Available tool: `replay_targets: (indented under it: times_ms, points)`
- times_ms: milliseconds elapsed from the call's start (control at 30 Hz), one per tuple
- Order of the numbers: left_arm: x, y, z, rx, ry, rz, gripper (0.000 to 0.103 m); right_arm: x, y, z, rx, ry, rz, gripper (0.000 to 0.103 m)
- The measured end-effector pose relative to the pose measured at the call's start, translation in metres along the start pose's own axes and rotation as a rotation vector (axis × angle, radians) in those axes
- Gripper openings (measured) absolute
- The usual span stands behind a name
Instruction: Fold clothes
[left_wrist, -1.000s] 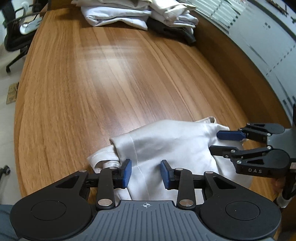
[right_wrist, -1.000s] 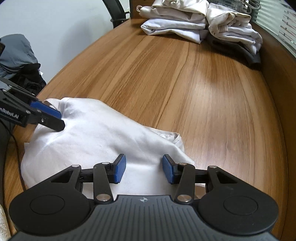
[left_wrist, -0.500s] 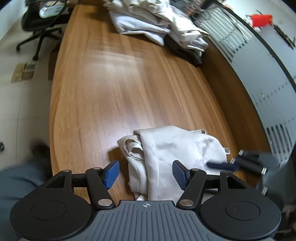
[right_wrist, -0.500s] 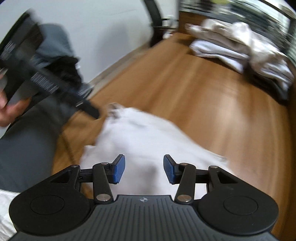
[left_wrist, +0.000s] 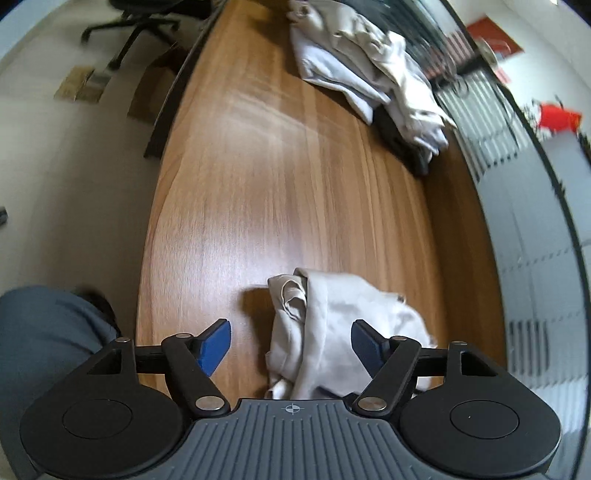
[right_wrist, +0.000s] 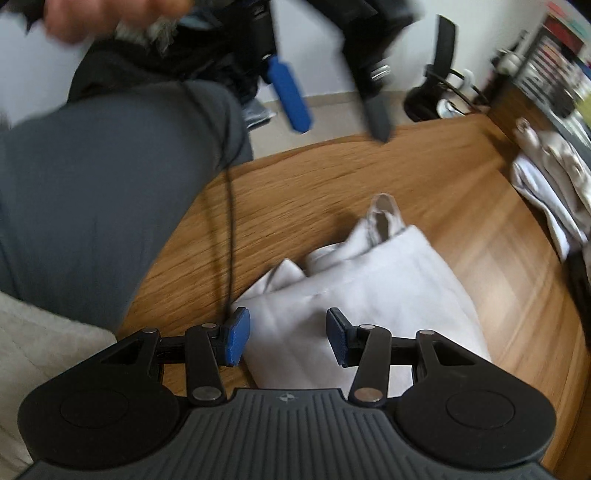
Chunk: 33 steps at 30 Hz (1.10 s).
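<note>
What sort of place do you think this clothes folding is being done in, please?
Most likely an office or meeting room, not a home: a long wooden conference-style table, a wheeled office chair on the floor beside it, and frosted striped glass partitions along the far side.

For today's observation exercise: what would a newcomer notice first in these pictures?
The white garment lies bunched at the near end of the wooden table, between the open left gripper. Across the table sits a pile of pale clothes. The right gripper is open too.
</note>
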<state>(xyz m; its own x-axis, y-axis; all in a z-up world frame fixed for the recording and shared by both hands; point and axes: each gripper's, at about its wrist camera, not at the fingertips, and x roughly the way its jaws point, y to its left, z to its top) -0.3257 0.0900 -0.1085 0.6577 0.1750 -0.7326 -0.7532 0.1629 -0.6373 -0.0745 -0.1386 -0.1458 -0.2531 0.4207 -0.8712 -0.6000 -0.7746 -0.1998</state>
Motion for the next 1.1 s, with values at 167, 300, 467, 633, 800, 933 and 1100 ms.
replay_targets:
  times_ms: [167,300,467,633,800,933,1100]
  points:
    - [0.005,-0.002,0.0,-0.007,0.023,-0.01,0.08,0.006,0.008,-0.001,-0.048,0.015,-0.008,0.051]
    - [0.011,-0.002,-0.003,-0.028,0.042,-0.023,0.082,0.007,0.013,-0.002,-0.083,0.008,-0.014,0.051]
    - [0.018,-0.005,-0.009,-0.043,0.069,-0.031,0.085,0.009,0.02,-0.001,-0.121,0.001,0.011,0.058]
    - [0.029,-0.008,-0.017,-0.048,0.11,-0.046,0.088,0.01,0.011,-0.002,-0.047,-0.018,0.036,0.01]
    - [0.045,-0.007,-0.026,-0.084,0.156,-0.069,0.091,-0.016,0.007,-0.006,0.015,-0.104,-0.013,0.006]
    - [0.065,-0.004,-0.032,-0.141,0.2,-0.096,0.091,-0.042,-0.001,-0.011,0.09,-0.163,-0.061,0.005]
    - [0.087,-0.008,-0.033,-0.174,0.219,-0.109,0.091,-0.06,-0.01,-0.018,0.146,-0.191,-0.081,0.005]
